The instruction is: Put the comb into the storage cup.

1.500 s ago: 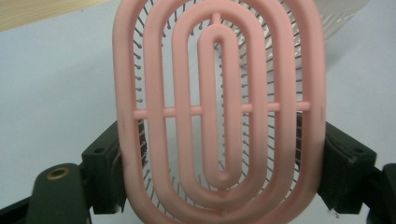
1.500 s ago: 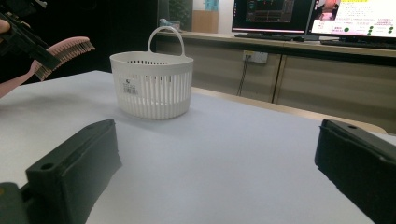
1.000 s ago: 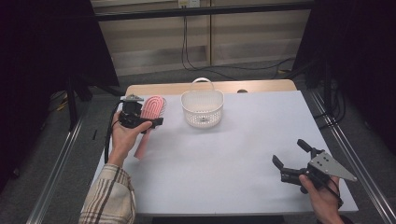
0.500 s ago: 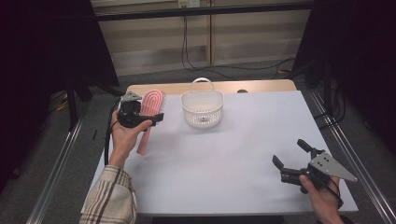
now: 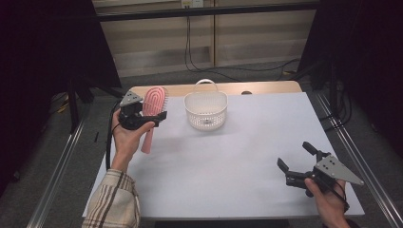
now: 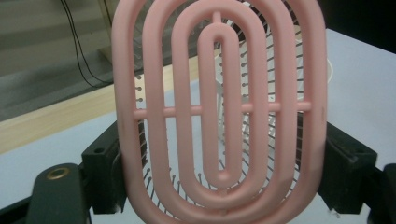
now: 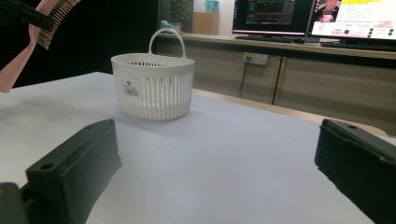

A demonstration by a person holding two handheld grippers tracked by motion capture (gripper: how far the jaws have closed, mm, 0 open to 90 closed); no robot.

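A pink vented hairbrush is held off the table at the far left, and my left gripper is shut on its head. In the left gripper view the brush stands upright with its back to the camera, clamped between the two black jaws. A white slotted basket with a loop handle stands just to the right of the brush, at the back of the table. My right gripper is open near the front right corner with nothing between its jaws. The right gripper view looks at the basket across the table, with the brush at upper left.
A white table with a wooden strip along its far edge. Metal rails run down both sides of the table. Cables hang behind it. The right gripper view has monitors on a counter in the background.
My left gripper has lifted the hairbrush a little and brought it more upright, nearer the basket. The right gripper has stayed where it was.
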